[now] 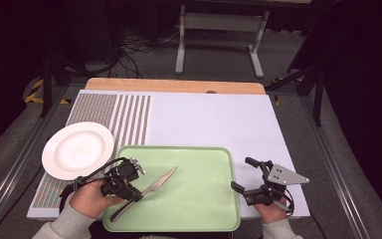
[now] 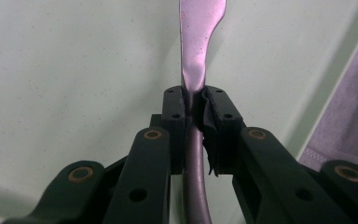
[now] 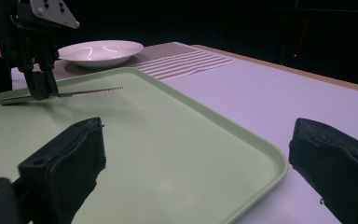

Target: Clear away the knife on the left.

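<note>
**A:** Left claw [image 2: 193,112]: how does it stand?

**B:** My left claw is clamped on one knife [image 2: 196,42], at the narrow neck where the handle meets the blade. In the left gripper view the two black jaws press the metal from either side; one pad [image 2: 210,135] carries a torn, ragged black lining. The knife is smooth, polished metal, with a rounded handle running back between the jaws and a flat blade widening ahead.

**A:** And where does the knife lie?

**B:** On the tray [image 1: 199,199], towards its left side, slanting with the blade tip pointing to the far right. The right gripper view shows fine serrations along the blade edge [image 3: 93,92]. The tray is one pale green rectangle, matt and faintly speckled, with rounded corners and a raised rim.

**A:** Right claw [image 1: 241,174]?

**B:** Spread wide and holding nothing, just off the tray's right edge above the desk [image 1: 219,119]. A grey three-cornered plate [image 1: 284,175] tops it.

**A:** Beyond the tray?

**B:** One round white plate [image 1: 77,149], glossy and shallow, rests on a striped, finely woven mat [image 1: 124,112] at the left. The desk surface is pale lilac. No writing is legible.
</note>
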The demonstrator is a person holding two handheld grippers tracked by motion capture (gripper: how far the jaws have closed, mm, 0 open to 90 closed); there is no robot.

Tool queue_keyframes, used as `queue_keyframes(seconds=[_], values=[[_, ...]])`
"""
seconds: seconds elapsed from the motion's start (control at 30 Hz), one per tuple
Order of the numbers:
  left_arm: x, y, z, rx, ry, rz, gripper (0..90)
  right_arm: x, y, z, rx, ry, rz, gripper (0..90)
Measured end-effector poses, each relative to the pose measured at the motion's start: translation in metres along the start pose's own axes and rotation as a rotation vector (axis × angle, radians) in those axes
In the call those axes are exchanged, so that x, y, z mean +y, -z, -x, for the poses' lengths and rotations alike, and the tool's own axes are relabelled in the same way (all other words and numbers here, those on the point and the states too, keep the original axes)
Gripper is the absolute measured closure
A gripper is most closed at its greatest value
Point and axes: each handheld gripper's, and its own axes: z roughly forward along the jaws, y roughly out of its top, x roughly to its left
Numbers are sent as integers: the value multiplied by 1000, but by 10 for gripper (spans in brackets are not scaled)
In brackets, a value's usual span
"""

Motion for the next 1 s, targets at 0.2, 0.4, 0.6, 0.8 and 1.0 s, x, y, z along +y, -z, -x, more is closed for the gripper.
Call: queue_keyframes(seconds=[0.2,0.4,0.6,0.8,1.0], values=[[2,-4,-1,7,12,-19,798,0,0,0,0,0,-1,41],[3,-9,-1,12,20,-40,796,0,0,0,5,-4,1,40],[4,-11,-1,16,22,-48,796,0,0,0,10,-7,2,40],[4,-11,-1,17,25,-48,794,0,0,0,11,-6,4,40],[3,-11,-1,15,27,-48,782,0,0,0,9,-5,2,40]])
